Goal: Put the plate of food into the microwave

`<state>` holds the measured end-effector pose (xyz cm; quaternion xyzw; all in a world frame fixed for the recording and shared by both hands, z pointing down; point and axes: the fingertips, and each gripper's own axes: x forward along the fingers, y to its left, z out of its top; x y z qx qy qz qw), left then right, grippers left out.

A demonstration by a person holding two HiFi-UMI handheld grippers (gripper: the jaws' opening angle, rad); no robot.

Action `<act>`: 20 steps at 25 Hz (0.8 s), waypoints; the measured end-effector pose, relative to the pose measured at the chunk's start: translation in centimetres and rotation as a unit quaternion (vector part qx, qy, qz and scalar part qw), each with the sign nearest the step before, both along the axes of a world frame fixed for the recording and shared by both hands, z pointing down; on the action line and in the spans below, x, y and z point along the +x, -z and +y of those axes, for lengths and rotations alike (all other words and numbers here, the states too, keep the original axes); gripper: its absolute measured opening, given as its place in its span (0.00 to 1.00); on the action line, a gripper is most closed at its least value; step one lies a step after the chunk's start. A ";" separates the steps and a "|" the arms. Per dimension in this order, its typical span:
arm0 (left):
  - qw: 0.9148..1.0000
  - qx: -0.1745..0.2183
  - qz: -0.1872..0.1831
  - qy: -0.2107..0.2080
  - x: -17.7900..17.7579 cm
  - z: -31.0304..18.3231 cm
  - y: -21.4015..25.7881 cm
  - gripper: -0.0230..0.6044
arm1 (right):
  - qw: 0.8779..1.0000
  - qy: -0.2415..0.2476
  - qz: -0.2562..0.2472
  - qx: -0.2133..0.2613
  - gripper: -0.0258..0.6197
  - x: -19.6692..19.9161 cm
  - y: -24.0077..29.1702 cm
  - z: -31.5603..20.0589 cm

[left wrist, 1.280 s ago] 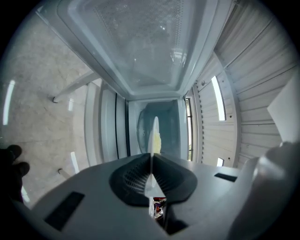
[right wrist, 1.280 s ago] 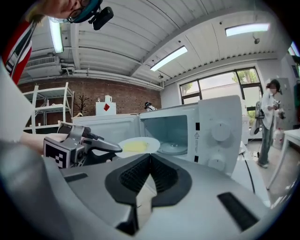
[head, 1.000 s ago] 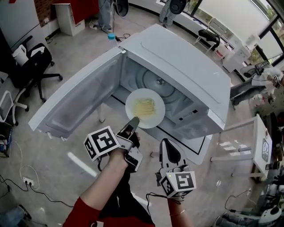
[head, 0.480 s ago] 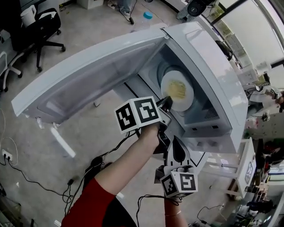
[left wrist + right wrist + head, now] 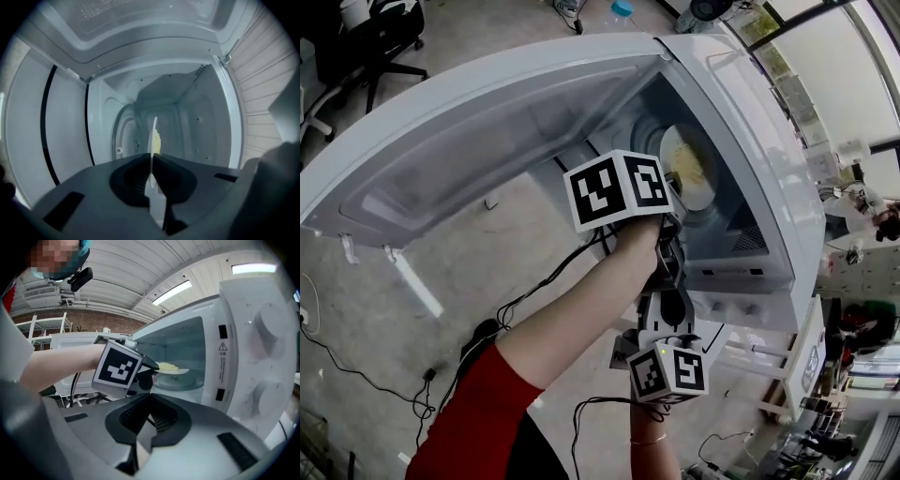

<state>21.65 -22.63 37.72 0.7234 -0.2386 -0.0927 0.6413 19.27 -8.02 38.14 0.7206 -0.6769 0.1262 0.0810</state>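
Note:
A white plate (image 5: 696,171) of yellow food (image 5: 168,366) is inside the open microwave (image 5: 750,141), just above the glass turntable (image 5: 182,383). My left gripper (image 5: 673,184) is shut on the plate's near rim and reaches into the cavity mouth. In the left gripper view the plate (image 5: 153,138) shows edge-on between the pressed jaws of the left gripper (image 5: 152,161). My right gripper (image 5: 673,302) hangs shut and empty below the left arm, outside the microwave by its control panel. In the right gripper view the jaws of the right gripper (image 5: 151,401) meet with nothing between them.
The microwave door (image 5: 459,141) stands swung wide to the left. The control panel with two knobs (image 5: 268,341) is at the cavity's right. The microwave sits on a white stand (image 5: 811,352). Cables (image 5: 356,370) and an office chair (image 5: 370,37) are on the floor.
My left gripper has carried the plate from the microwave's mouth into the cavity over the turntable. The right gripper has trailed along underneath, still shut and empty.

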 end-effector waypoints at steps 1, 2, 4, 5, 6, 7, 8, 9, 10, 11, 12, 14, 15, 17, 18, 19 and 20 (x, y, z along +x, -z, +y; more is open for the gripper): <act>1.000 -0.004 -0.004 -0.001 0.3 -0.3 -0.1 0.07 | 1.000 -0.003 -0.002 -0.002 0.06 0.2 -0.2 0.0; 1.000 -0.007 -0.008 -0.002 0.5 -0.5 -0.3 0.07 | 1.000 -0.005 -0.004 -0.003 0.06 0.3 -0.3 0.0; 1.000 -0.009 -0.016 -0.007 0.8 -0.9 -0.5 0.07 | 1.000 -0.009 -0.006 -0.004 0.06 0.5 -0.5 0.0; 1.000 -0.009 -0.020 -0.010 0.9 -1.0 -0.6 0.07 | 1.000 -0.011 -0.007 -0.004 0.06 0.6 -0.5 0.0; 1.000 -0.009 -0.025 -0.012 1.0 -1.2 -0.7 0.07 | 1.000 -0.013 -0.007 -0.004 0.06 0.6 -0.5 0.0; 0.999 -0.010 -0.029 -0.015 1.1 -1.3 -0.8 0.07 | 1.000 -0.014 -0.007 -0.003 0.06 0.7 -0.4 0.0; 0.999 -0.011 -0.033 -0.017 1.2 -1.4 -1.0 0.07 | 1.000 -0.014 -0.007 -0.002 0.06 0.7 -0.4 -0.1; 0.999 -0.012 -0.037 -0.020 1.3 -1.5 -1.1 0.07 | 1.000 -0.013 -0.007 -0.001 0.06 0.7 -0.2 -0.1; 0.999 -0.014 -0.043 -0.024 1.4 -1.5 -1.3 0.07 | 1.000 -0.011 -0.007 0.001 0.06 0.7 -0.1 -0.2; 0.998 -0.015 -0.049 -0.027 1.5 -1.5 -1.5 0.07 | 1.000 -0.010 -0.007 0.002 0.06 0.8 0.0 -0.2; 0.998 -0.015 -0.055 -0.030 1.6 -1.4 -1.7 0.07 | 1.000 -0.010 -0.007 0.003 0.06 0.8 0.1 -0.2; 0.997 -0.013 -0.065 -0.034 1.9 -1.3 -1.9 0.07 | 1.000 -0.011 -0.007 0.003 0.06 0.9 0.2 -0.1; 0.997 -0.011 -0.068 -0.035 1.9 -1.3 -2.0 0.07 | 1.000 -0.010 -0.006 0.004 0.06 1.0 0.3 -0.2; 0.996 -0.008 -0.077 -0.036 2.0 -1.4 -2.0 0.07 | 1.000 -0.009 -0.006 0.006 0.06 0.9 0.5 -0.2; 0.996 -0.005 -0.084 -0.037 2.1 -1.5 -2.0 0.07 | 1.000 -0.007 -0.007 0.008 0.06 0.9 0.6 -0.3; 0.995 -0.002 -0.094 -0.039 2.1 -1.7 -2.0 0.07 | 1.000 -0.005 -0.008 0.010 0.06 0.9 0.7 -0.4; 0.994 0.003 -0.105 -0.042 2.1 -1.8 -2.0 0.07 | 1.000 -0.003 -0.008 0.011 0.06 0.9 0.8 -0.5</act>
